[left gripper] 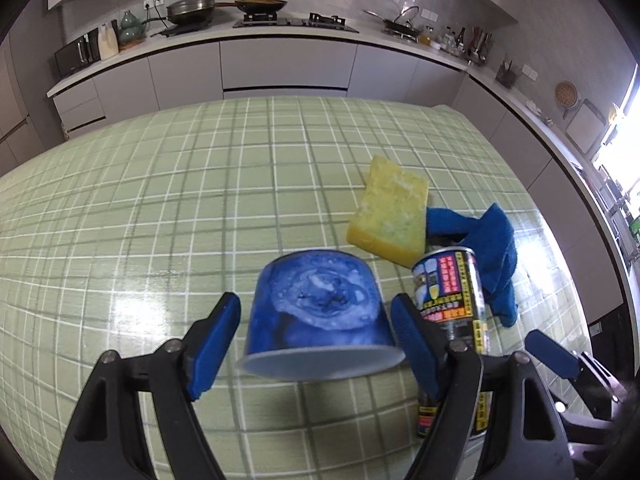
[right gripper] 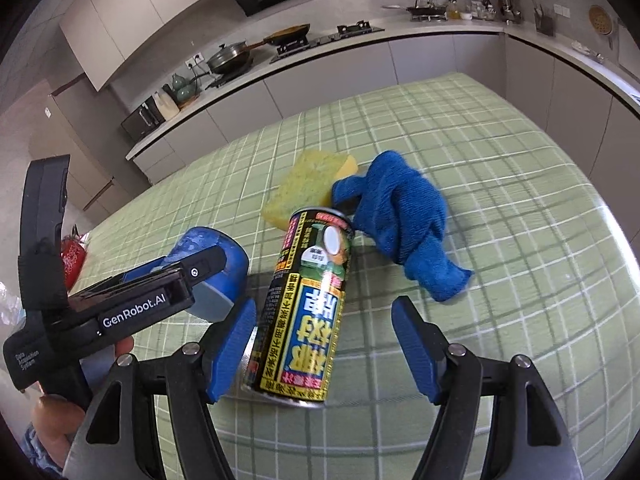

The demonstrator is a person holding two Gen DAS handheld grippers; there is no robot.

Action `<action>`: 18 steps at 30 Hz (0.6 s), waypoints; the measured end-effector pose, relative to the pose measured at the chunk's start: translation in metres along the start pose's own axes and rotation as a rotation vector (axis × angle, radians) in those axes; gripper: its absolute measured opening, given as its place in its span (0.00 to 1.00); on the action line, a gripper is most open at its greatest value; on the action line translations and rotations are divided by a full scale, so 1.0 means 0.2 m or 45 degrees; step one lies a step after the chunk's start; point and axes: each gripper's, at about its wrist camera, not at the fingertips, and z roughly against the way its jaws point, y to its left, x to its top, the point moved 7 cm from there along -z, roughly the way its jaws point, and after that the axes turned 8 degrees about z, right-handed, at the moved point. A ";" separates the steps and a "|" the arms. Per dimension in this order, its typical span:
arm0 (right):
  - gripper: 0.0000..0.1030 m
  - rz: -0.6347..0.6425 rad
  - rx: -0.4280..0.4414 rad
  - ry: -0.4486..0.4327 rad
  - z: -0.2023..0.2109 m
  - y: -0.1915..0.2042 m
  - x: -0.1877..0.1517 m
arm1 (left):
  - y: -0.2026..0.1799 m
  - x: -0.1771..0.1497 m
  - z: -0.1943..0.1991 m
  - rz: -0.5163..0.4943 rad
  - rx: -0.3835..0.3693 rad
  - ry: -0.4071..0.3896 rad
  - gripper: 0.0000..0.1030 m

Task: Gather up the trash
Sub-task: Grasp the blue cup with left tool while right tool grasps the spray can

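A blue paper cup (left gripper: 320, 312) lies on its side on the green checked tablecloth (left gripper: 160, 200), between the open fingers of my left gripper (left gripper: 316, 344), with gaps on both sides. A black and yellow drink can (right gripper: 308, 308) lies between the open fingers of my right gripper (right gripper: 324, 352), close to the left finger. The can also shows in the left wrist view (left gripper: 452, 292), right of the cup. The cup shows in the right wrist view (right gripper: 216, 264), partly hidden by the left gripper's body.
A yellow sponge (left gripper: 390, 210) and a crumpled blue cloth (right gripper: 400, 216) lie just beyond the can. A red object (right gripper: 72, 258) sits at the table's left edge. Kitchen counters (left gripper: 280, 40) with pans stand behind the table.
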 end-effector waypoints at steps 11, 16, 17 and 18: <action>0.70 0.010 0.024 0.102 -0.20 0.03 -0.03 | 0.11 0.00 0.03 0.044 -0.044 -0.034 0.72; 0.68 0.045 0.018 0.126 -0.27 0.07 -0.03 | 0.14 -0.02 0.06 0.060 -0.035 -0.043 0.71; 0.61 0.054 0.025 0.137 -0.28 0.08 -0.03 | 0.14 -0.02 0.06 0.060 -0.033 -0.043 0.71; 0.57 0.061 0.029 0.142 -0.29 0.08 -0.03 | 0.14 -0.03 0.06 0.059 -0.029 -0.045 0.71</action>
